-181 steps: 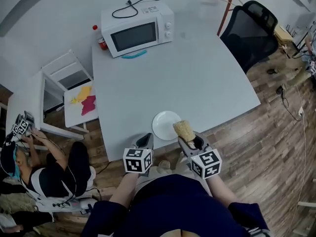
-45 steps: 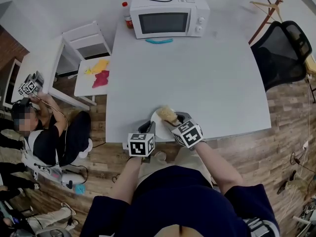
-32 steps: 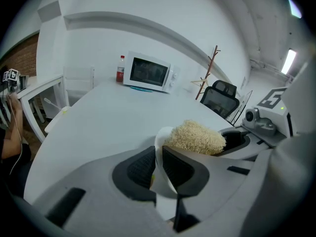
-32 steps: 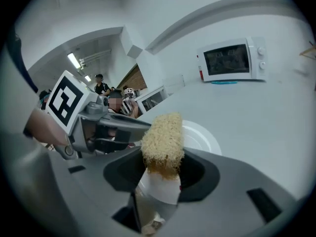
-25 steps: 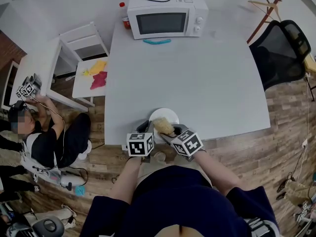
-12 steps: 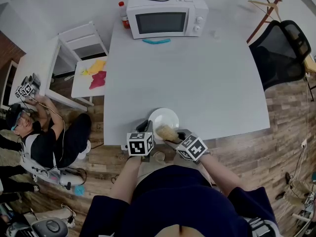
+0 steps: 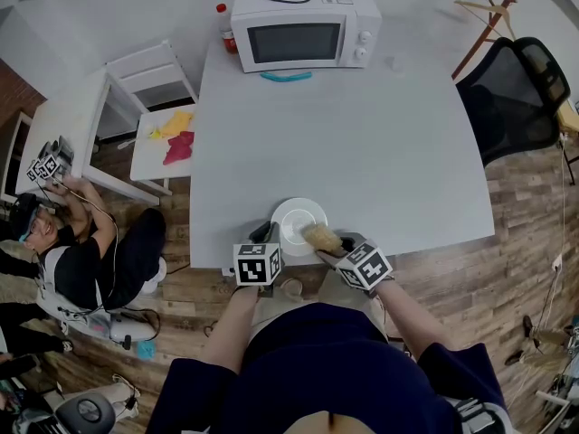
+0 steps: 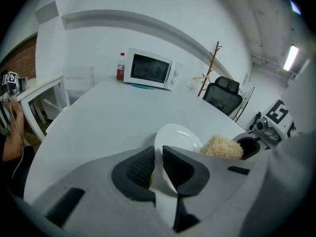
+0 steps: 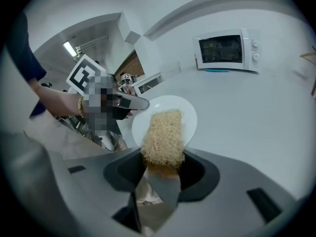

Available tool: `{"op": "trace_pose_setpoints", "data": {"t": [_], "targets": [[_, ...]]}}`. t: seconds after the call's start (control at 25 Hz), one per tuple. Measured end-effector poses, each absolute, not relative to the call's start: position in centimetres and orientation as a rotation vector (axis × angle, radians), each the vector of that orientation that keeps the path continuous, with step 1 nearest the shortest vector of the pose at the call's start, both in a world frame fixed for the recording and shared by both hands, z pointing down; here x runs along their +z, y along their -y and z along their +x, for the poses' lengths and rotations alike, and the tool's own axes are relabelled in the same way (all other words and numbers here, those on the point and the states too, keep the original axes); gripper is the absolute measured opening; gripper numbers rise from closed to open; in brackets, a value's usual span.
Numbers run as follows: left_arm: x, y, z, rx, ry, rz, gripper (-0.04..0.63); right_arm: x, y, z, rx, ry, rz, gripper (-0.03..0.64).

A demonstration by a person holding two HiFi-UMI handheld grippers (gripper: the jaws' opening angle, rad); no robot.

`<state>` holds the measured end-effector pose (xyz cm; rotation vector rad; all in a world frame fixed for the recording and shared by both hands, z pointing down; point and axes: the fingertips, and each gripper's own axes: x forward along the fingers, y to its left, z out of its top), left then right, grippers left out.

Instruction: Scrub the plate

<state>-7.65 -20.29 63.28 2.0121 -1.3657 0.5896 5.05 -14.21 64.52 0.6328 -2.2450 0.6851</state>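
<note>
A white plate [image 7: 298,222] lies at the near edge of the white table [image 7: 362,143]. My left gripper [image 7: 268,235] is shut on the plate's near left rim; in the left gripper view the rim [image 8: 163,169] runs between its dark pads [image 8: 140,167]. My right gripper [image 7: 336,245] is shut on a tan fibrous scrubber [image 7: 321,237], which rests on the plate's right side. The right gripper view shows the scrubber [image 9: 163,137] lying across the plate [image 9: 190,115], with the left gripper's jaws [image 9: 129,102] at the plate's left rim.
A white microwave [image 7: 305,23] with a red-capped bottle [image 7: 227,27] beside it stands at the table's far edge, a teal object [image 7: 287,76] in front of it. A black office chair [image 7: 520,93] is at right. A person [image 7: 72,251] sits on the floor at left by a white side table [image 7: 167,143].
My right gripper has drawn the scrubber from the plate's near left part over to its right side. The left gripper stays on the rim.
</note>
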Motion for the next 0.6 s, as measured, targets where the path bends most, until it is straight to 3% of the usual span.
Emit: {"op": "trace_pose_setpoints", "data": {"t": [0.6], "targets": [[65.8, 20.2, -8.4, 0.700, 1.332, 1.987, 0.060, 62.8, 15.8, 5.4, 0.856, 2.262, 0.906, 0.179]]}}
